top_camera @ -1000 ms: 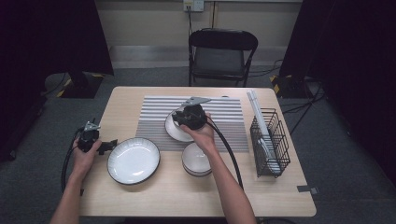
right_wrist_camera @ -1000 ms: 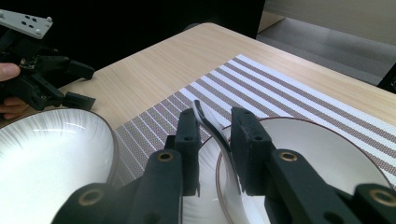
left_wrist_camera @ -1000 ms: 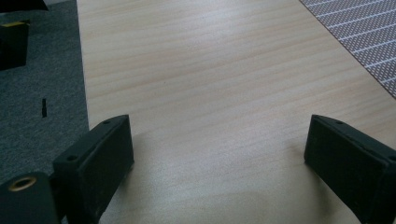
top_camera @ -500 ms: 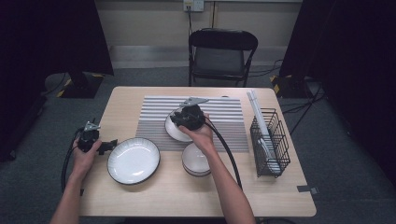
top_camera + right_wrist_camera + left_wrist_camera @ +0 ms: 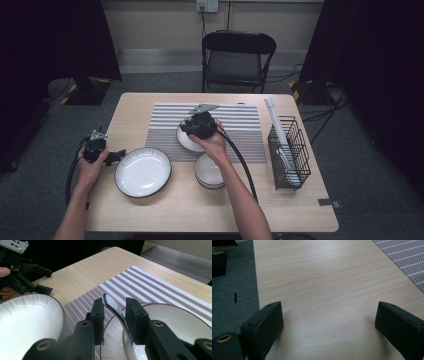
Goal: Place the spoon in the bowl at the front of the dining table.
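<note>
A small white plate (image 5: 113, 308) stands on edge between the jaws of the right tongs (image 5: 113, 315), over a white bowl (image 5: 175, 325) on the striped mat (image 5: 150, 282). The jaws have just been opening, and whether the pads press the plate cannot be told. A wide dark-rimmed plate (image 5: 143, 172) lies just left of the mat, another bowl (image 5: 209, 171) sits below it, and a wire rack (image 5: 289, 150) stands right. The left tongs (image 5: 328, 320) rest released over bare surface (image 5: 324, 277); the high view shows them (image 5: 112, 156) beside the wide plate.
</note>
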Demonstrator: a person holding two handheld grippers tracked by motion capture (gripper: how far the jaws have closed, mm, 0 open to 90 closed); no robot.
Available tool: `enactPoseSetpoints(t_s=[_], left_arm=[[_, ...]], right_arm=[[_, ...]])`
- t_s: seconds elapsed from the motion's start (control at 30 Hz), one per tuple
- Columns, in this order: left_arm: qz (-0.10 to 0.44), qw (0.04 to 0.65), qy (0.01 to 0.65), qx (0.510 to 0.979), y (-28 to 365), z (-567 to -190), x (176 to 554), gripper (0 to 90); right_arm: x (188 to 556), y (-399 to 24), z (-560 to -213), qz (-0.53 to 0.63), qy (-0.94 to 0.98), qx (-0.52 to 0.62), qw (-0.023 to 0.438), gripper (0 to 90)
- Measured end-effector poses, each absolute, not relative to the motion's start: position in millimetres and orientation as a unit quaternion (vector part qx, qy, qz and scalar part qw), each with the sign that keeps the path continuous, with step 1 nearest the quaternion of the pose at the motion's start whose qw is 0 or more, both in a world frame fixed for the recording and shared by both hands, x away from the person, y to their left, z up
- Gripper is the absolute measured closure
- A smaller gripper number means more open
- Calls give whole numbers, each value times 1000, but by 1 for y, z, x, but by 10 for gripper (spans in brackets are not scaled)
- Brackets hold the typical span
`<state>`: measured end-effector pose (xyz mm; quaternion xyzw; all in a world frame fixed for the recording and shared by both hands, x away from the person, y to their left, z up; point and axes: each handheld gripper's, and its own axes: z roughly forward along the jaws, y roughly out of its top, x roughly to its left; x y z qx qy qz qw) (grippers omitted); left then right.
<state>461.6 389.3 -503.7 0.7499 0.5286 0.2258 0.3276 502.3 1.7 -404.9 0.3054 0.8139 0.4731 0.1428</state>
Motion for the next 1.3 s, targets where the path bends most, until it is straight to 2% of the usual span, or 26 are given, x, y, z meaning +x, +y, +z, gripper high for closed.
enactPoseSetpoints(t_s=[1.3], left_arm=[[225, 328, 528, 750, 390, -504, 462, 75]], right_arm=[[510, 7, -404, 462, 817, 312, 147, 653]])
